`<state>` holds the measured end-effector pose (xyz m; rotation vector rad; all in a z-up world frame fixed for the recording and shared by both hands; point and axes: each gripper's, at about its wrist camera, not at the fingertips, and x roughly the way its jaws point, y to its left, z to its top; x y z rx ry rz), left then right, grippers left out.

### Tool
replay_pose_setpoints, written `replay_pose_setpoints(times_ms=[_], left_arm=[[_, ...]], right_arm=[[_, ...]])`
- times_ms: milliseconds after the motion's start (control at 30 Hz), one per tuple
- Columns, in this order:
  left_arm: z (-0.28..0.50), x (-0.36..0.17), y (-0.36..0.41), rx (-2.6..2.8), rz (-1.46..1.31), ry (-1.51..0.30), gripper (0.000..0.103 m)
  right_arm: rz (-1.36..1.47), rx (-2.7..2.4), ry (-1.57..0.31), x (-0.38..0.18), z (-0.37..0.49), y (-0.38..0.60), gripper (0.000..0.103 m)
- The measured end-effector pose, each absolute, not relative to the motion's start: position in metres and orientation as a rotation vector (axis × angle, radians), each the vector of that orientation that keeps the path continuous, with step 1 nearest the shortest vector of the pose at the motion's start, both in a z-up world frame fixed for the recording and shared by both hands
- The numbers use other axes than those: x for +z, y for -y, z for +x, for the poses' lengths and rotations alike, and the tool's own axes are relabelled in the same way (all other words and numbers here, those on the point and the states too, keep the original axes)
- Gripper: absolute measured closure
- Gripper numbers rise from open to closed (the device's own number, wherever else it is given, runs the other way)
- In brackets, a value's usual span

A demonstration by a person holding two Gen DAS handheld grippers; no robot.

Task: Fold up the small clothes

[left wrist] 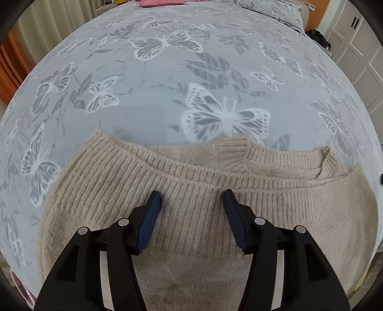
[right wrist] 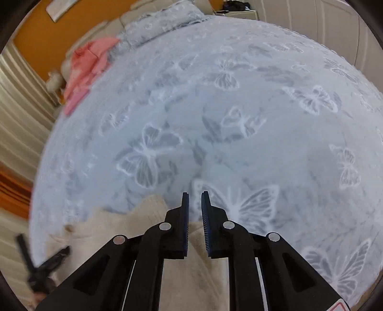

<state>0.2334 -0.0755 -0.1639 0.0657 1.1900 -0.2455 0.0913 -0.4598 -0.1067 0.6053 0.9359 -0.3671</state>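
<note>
A beige knitted sweater (left wrist: 191, 181) lies partly folded on the bed, its ribbed hem and a cuff toward the far side. My left gripper (left wrist: 192, 197) is open and empty, its jaws wide apart just above the ribbed band. In the right wrist view the sweater (right wrist: 153, 215) shows at the lower left, partly hidden by the gripper body. My right gripper (right wrist: 195, 195) hangs over the sweater's right edge with its jaws nearly closed, a narrow gap between them and nothing in it. The left gripper (right wrist: 45, 265) shows blurred at the lower left there.
The bed is covered by a grey butterfly-print blanket (left wrist: 167, 95). A pink garment (right wrist: 83, 69) lies at the far edge near a matching pillow (right wrist: 162, 21). White wardrobe doors (left wrist: 359, 55) stand to the right; curtains (right wrist: 21, 100) hang to the left.
</note>
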Motion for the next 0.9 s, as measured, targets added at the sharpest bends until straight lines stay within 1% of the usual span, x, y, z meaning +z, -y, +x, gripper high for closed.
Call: replay_pose_setpoints(times_ms=[100, 167, 233, 267, 300, 333, 367, 400, 433, 467, 500, 567, 600, 633, 767, 833, 867, 900], left_arm=[[0.231, -0.166, 0.077, -0.239, 0.071, -1.172, 0.048], [0.228, -0.167, 0.079, -0.229, 0.082, -1.156, 0.047], [0.228, -0.166, 0.080, -0.224, 0.085, -1.153, 0.047], [0.228, -0.166, 0.080, -0.226, 0.087, -1.157, 0.047], [0.228, -0.165, 0.079, -0.233, 0.089, -1.164, 0.047], [0.229, -0.164, 0.078, -0.239, 0.089, -1.171, 0.047], [0.230, -0.161, 0.076, -0.244, 0.087, -1.177, 0.047], [0.229, -0.158, 0.073, -0.246, 0.081, -1.181, 0.047], [0.227, -0.153, 0.068, -0.240, 0.073, -1.178, 0.047], [0.222, -0.146, 0.062, -0.231, 0.068, -1.165, 0.047], [0.216, -0.139, 0.053, -0.227, 0.054, -1.148, 0.046], [0.203, -0.130, 0.029, -0.203, -0.001, -1.130, 0.038], [0.198, -0.128, 0.017, -0.187, -0.034, -1.128, 0.032], [0.188, -0.128, -0.003, -0.153, -0.086, -1.134, 0.030], [0.151, -0.132, -0.069, -0.025, -0.234, -1.158, 0.030], [0.131, -0.131, -0.096, 0.029, -0.297, -1.151, 0.030], [0.121, -0.132, -0.105, 0.036, -0.326, -1.155, 0.030], [0.112, -0.132, -0.114, 0.027, -0.356, -1.165, 0.030]], right_arm=[[0.455, -0.167, -0.993, -0.096, 0.087, 0.407, 0.089], [0.410, -0.080, -1.059, -0.112, 0.088, 0.378, 0.089], [0.309, -0.114, -1.147, -0.145, 0.099, 0.366, 0.089], [0.310, -0.148, -1.176, -0.158, 0.104, 0.374, 0.098], [0.368, -0.157, -1.174, -0.167, 0.106, 0.383, 0.099], [0.477, -0.174, -1.137, -0.161, 0.104, 0.395, 0.099], [0.520, -0.198, -1.117, -0.152, 0.101, 0.400, 0.096], [0.530, -0.224, -1.089, -0.142, 0.097, 0.402, 0.087], [0.529, -0.251, -1.057, -0.130, 0.088, 0.403, 0.085], [0.537, -0.262, -1.048, -0.127, 0.081, 0.406, 0.077], [0.548, -0.269, -1.050, -0.126, 0.072, 0.406, 0.067], [0.537, -0.287, -1.066, -0.129, 0.047, 0.402, 0.058], [0.516, -0.286, -1.078, -0.133, 0.034, 0.399, 0.053], [0.503, -0.283, -1.093, -0.132, 0.029, 0.395, 0.050], [0.448, -0.297, -1.145, -0.134, 0.016, 0.385, 0.043], [0.415, -0.311, -1.142, -0.126, 0.003, 0.376, 0.036], [0.415, -0.317, -1.135, -0.124, -0.002, 0.373, 0.030], [0.424, -0.325, -1.135, -0.122, -0.014, 0.371, 0.029]])
